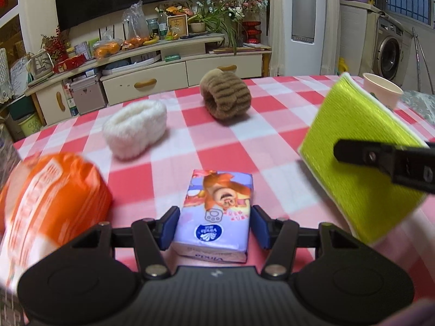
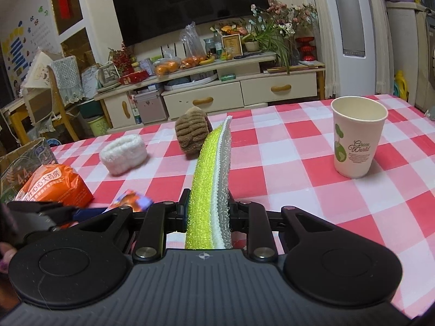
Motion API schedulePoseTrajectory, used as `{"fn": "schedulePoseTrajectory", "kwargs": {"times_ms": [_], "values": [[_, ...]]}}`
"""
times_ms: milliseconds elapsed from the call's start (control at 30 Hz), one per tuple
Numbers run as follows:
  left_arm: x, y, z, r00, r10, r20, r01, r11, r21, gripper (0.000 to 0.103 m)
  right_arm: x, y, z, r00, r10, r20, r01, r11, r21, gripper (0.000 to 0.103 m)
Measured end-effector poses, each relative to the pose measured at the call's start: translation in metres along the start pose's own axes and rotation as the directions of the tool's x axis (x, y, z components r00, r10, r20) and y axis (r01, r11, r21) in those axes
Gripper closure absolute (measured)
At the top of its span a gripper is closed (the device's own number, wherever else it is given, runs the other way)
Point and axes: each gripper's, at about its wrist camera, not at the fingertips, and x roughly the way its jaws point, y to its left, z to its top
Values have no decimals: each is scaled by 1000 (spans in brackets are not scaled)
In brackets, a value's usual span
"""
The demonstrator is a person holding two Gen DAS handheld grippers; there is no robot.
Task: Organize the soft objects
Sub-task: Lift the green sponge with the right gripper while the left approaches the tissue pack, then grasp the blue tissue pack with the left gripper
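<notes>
My left gripper (image 1: pixel 214 226) is open, its blue pads on either side of a purple cartoon tissue pack (image 1: pixel 217 212) lying on the checked tablecloth, with a small gap on the right side. My right gripper (image 2: pixel 208 212) is shut on a yellow-green sponge cloth (image 2: pixel 210 179) and holds it on edge above the table; the cloth also shows at the right in the left wrist view (image 1: pixel 361 160). A white fluffy band (image 1: pixel 134 129) and a brown knitted band (image 1: pixel 225 95) lie farther back. An orange soft package (image 1: pixel 46 203) sits at the left.
A paper cup (image 2: pixel 357 141) stands at the right on the red and white checked table (image 2: pixel 299 168). A cardboard box (image 2: pixel 24 163) sits at the table's left edge. A TV cabinet stands beyond the table's far edge.
</notes>
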Motion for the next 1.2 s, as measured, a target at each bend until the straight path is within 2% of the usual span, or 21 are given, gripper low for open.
{"fn": "schedulePoseTrajectory", "kwargs": {"times_ms": [233, 500, 633, 933, 1200], "values": [[-23, 3, -19, 1000, -25, -18, 25, 999, -34, 47, -15, 3, -12, 1000, -2, -10, 2, 1000, -25, 77], [-39, 7, -34, 998, -62, -22, 61, 997, -37, 47, -32, 10, -22, 999, -42, -2, 42, 999, 9, 77], [-47, 11, -39, 996, -79, -27, 78, 996, -39, 48, -40, 9, -27, 999, -41, -16, 42, 997, 69, 77], [-74, 21, -39, 992, -125, 9, 125, 992, -36, 50, -64, 11, -34, 994, -106, -21, 107, 988, 111, 77], [-96, 35, -35, 984, -170, 55, 173, 983, -58, 50, -76, 25, -37, 992, -125, -7, 125, 988, 91, 77]]}}
